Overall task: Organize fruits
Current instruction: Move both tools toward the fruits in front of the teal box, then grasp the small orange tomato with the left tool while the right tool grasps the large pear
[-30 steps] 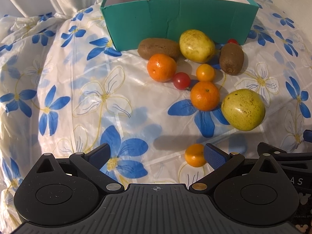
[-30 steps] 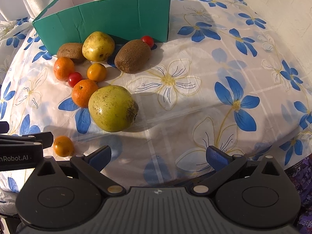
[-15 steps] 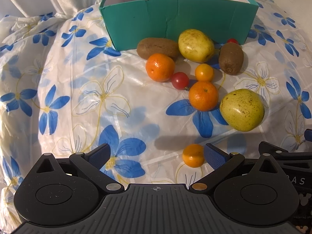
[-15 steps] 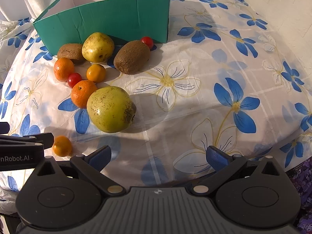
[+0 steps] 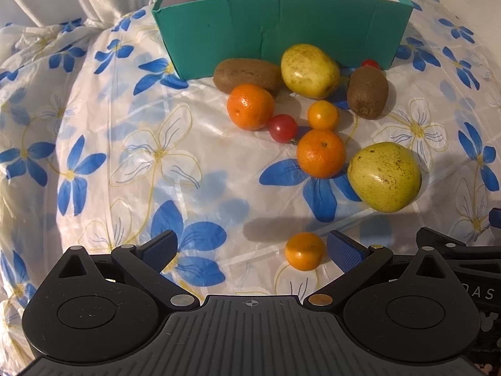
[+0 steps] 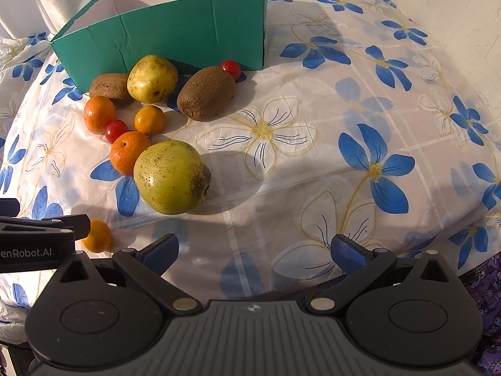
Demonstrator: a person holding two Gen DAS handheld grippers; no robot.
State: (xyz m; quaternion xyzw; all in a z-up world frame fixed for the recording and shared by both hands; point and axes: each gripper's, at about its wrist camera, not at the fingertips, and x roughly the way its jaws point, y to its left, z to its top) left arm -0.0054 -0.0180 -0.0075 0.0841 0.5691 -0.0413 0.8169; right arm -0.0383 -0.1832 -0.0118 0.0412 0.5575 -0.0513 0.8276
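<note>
Ten fruits lie loose on the flower-printed plastic cloth (image 5: 94,131) of the worktop in the left wrist view, all outside the green cardboard box with a white inside (image 5: 281,31) at top centre. The left gripper (image 5: 252,249) hangs low with its jaws wide and nothing held. The small round orange kumquat (image 5: 304,251) sits at lower centre, just beside the right-hand blue pad (image 5: 344,250). My guess is this is the first pick. It lies off-centre, so closing could nudge it away instead of trapping it, and the slick cloth would let it roll. The large speckled green pear (image 5: 384,177) at mid right looks ready to roll too.

In the right wrist view the right gripper (image 6: 255,250) also has its jaws wide and empty, over bare cloth at lower centre, well apart from the fruit. The green pear (image 6: 171,177) sits left of centre, touching an orange mandarin (image 6: 128,152); bumping either may scatter the cluster.

This view alone shows the small red cherry tomato (image 6: 231,68) clearly, behind the brown fuzzy kiwi (image 6: 206,94), and the open cloth on the right. The left view alone shows the kumquat whole; here the other tool's arm partly hides it.
</note>
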